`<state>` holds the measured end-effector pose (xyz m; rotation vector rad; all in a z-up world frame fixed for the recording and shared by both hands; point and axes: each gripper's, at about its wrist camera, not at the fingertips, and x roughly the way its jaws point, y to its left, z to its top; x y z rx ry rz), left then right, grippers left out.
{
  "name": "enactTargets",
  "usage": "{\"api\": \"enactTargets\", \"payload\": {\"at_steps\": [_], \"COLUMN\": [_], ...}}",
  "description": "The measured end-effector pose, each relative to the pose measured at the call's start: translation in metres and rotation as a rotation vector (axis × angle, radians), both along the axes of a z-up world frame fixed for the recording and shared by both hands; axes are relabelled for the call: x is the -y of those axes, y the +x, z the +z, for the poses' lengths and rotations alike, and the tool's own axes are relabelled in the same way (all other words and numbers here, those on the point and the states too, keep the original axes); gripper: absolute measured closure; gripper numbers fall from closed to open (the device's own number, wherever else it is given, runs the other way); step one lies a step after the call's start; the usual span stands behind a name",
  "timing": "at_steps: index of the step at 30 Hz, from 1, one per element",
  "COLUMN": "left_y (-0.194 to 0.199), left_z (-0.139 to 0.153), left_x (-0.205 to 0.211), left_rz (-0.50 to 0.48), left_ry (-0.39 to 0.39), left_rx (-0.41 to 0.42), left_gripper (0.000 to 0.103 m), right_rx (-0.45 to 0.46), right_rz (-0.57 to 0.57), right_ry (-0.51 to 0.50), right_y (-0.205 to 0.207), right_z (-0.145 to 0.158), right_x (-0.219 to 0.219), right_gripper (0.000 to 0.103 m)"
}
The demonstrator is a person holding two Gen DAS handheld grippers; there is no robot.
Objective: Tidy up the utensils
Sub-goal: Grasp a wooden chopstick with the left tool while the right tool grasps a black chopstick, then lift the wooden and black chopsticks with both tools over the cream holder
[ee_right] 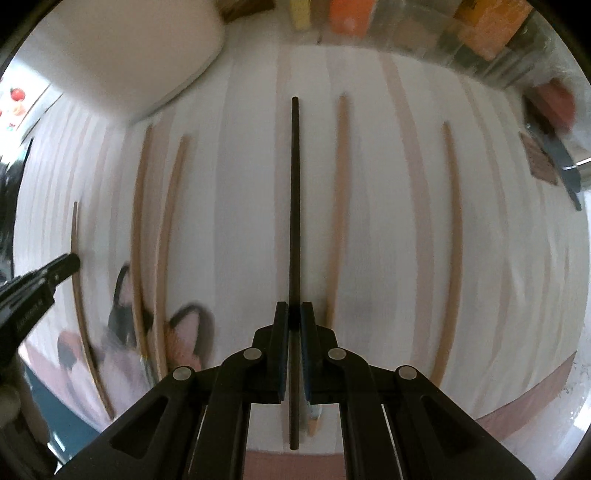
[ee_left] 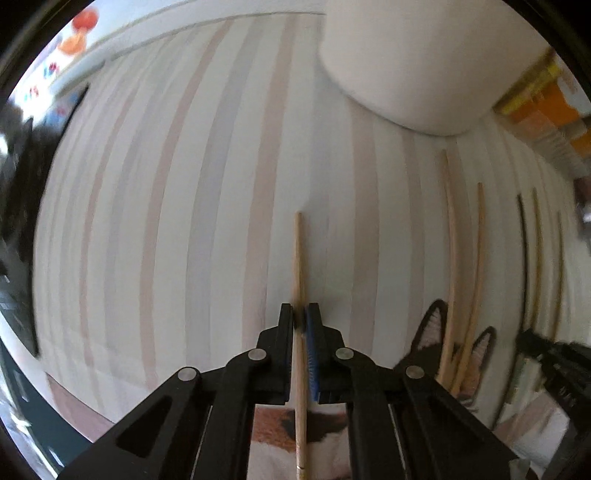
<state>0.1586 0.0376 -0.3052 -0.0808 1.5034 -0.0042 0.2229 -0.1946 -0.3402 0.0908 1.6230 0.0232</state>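
Observation:
My left gripper is shut on a light wooden chopstick that runs lengthwise between its pads, over the striped cloth. My right gripper is shut on a black chopstick held the same way. Two wooden chopsticks lie side by side right of the left gripper, seen in the right wrist view as the wooden pair. More wooden chopsticks lie right of the black one. The left gripper's tip shows at the left edge of the right wrist view.
A large white round container stands at the far side of the cloth. A cat-patterned mat lies under the near chopstick ends. Coloured boxes line the back edge. A dark tool lies far right.

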Motion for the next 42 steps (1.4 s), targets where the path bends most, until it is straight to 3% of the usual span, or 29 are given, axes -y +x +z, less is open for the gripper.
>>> {"api": "enactTargets", "payload": {"at_steps": [3, 7, 11, 16, 22, 30, 34, 42], "left_y": [-0.008, -0.032, -0.034, -0.012, -0.019, -0.009, -0.010, -0.011], "left_z": [-0.003, -0.005, -0.016, -0.005, -0.001, 0.010, 0.012, 0.013], "left_x": [-0.004, 0.023, 0.064, 0.059, 0.056, 0.035, 0.035, 0.037], "left_rz": [-0.024, -0.059, -0.050, -0.065, -0.067, -0.065, -0.065, -0.060], "left_ry": [-0.047, 0.006, 0.046, 0.045, 0.038, 0.033, 0.035, 0.062], "left_rx": [-0.035, -0.014, -0.002, -0.002, 0.000, 0.000, 0.001, 0.009], "left_gripper": [0.084, 0.084, 0.098, 0.098, 0.098, 0.098, 0.098, 0.098], "right_rx": [-0.066, -0.090, -0.055, -0.022, -0.051, -0.061, -0.055, -0.013], "right_rz": [0.025, 0.028, 0.088, 0.130, 0.145, 0.118, 0.121, 0.091], "right_ry": [0.060, 0.070, 0.002, -0.075, -0.029, -0.043, -0.073, -0.126], "right_y": [-0.005, 0.005, 0.021, 0.018, -0.011, 0.002, 0.015, -0.004], "right_z": [-0.004, -0.008, -0.002, 0.000, 0.003, 0.001, 0.001, 0.001], "right_x": [-0.002, -0.002, -0.021, -0.035, -0.037, -0.015, -0.035, -0.064], "right_gripper": [0.096, 0.092, 0.092, 0.096, 0.096, 0.096, 0.096, 0.095]}}
